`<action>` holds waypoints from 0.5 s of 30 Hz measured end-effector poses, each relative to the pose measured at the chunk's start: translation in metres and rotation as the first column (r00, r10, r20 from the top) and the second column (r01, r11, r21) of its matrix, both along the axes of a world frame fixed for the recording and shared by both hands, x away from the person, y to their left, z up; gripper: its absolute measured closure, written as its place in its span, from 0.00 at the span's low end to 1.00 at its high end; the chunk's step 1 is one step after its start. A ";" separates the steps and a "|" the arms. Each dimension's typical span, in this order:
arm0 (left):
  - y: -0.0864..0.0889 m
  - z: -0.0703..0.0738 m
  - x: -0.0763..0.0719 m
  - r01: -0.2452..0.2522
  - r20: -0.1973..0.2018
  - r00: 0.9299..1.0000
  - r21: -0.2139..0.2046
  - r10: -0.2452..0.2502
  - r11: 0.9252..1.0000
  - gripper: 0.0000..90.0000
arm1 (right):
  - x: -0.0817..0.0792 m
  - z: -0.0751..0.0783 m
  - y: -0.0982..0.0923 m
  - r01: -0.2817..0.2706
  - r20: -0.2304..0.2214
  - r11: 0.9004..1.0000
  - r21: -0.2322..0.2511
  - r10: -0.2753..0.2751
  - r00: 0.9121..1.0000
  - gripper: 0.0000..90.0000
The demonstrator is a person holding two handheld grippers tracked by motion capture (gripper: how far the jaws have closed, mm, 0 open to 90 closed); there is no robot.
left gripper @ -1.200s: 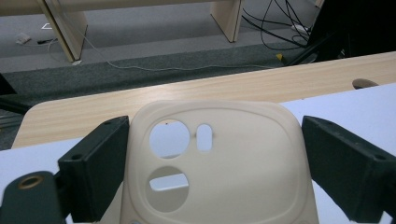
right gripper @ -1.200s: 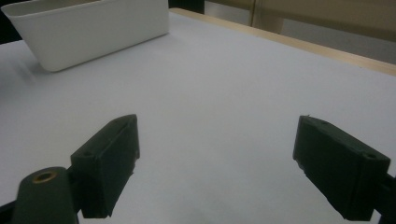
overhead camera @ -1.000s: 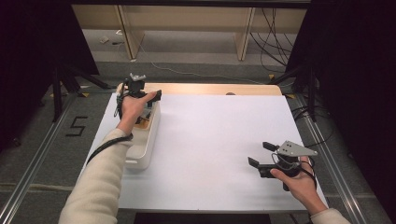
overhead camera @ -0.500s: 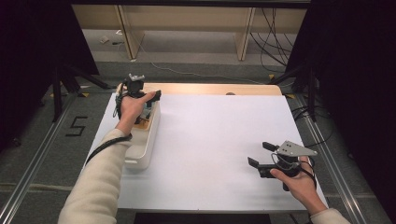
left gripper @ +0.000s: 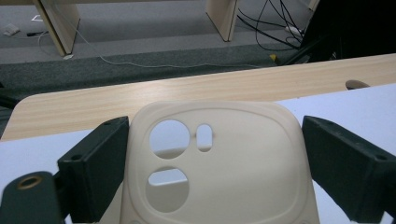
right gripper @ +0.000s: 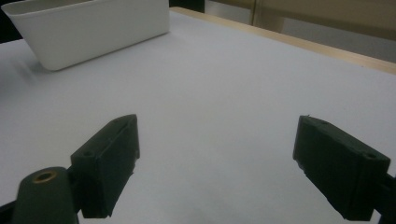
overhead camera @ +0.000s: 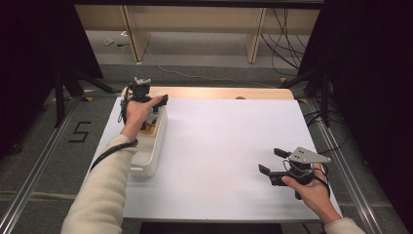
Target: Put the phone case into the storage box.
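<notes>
A cream phone case (left gripper: pixel 224 163) with camera cut-outs stands upright between the jaws of my left gripper (left gripper: pixel 215 158). Those jaws are spread wide, and the case's edges lie close against both; I cannot tell if they press it. In the high view my left gripper (overhead camera: pixel 142 93) hovers over the far end of a white bin (overhead camera: pixel 152 146) at the table's left. My right gripper (overhead camera: pixel 274 162) rests low over the white table sheet (overhead camera: pixel 219 146) near the front right. It is open with nothing between its fingers (right gripper: pixel 109 163).
The white bin (right gripper: pixel 88 28) stands long-side along the left edge and holds some small items under the left hand. A wooden strip (overhead camera: pixel 229 92) borders the table's far edge. Beyond it lie floor, cables and wooden legs.
</notes>
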State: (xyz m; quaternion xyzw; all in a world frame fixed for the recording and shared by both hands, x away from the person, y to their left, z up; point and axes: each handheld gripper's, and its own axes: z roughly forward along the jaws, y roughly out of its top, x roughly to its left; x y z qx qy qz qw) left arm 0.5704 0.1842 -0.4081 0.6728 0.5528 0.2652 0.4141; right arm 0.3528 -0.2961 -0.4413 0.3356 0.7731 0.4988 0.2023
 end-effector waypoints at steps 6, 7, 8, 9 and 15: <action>0.000 0.000 0.001 0.011 -0.026 1.000 0.000 -0.011 1.000 0.11 | 0.000 0.000 0.000 0.001 0.001 1.000 -0.004 -0.001 1.000 0.17; 0.000 0.000 0.001 0.011 -0.029 1.000 -0.002 -0.011 1.000 0.11 | 0.000 0.000 0.000 -0.001 0.001 1.000 -0.002 0.001 1.000 0.17; 0.001 0.000 0.001 0.010 -0.035 0.999 -0.004 -0.010 1.000 0.11 | 0.000 0.000 0.000 -0.001 0.001 1.000 -0.004 0.001 1.000 0.17; 0.001 0.000 0.001 0.010 -0.040 0.999 -0.004 -0.010 1.000 0.11 | 0.000 0.000 0.000 0.000 0.000 1.000 -0.004 0.000 1.000 0.17; 0.000 -0.002 0.001 0.004 -0.033 0.999 0.009 -0.003 1.000 0.10 | 0.000 0.000 0.000 -0.001 -0.001 1.000 -0.003 0.001 1.000 0.17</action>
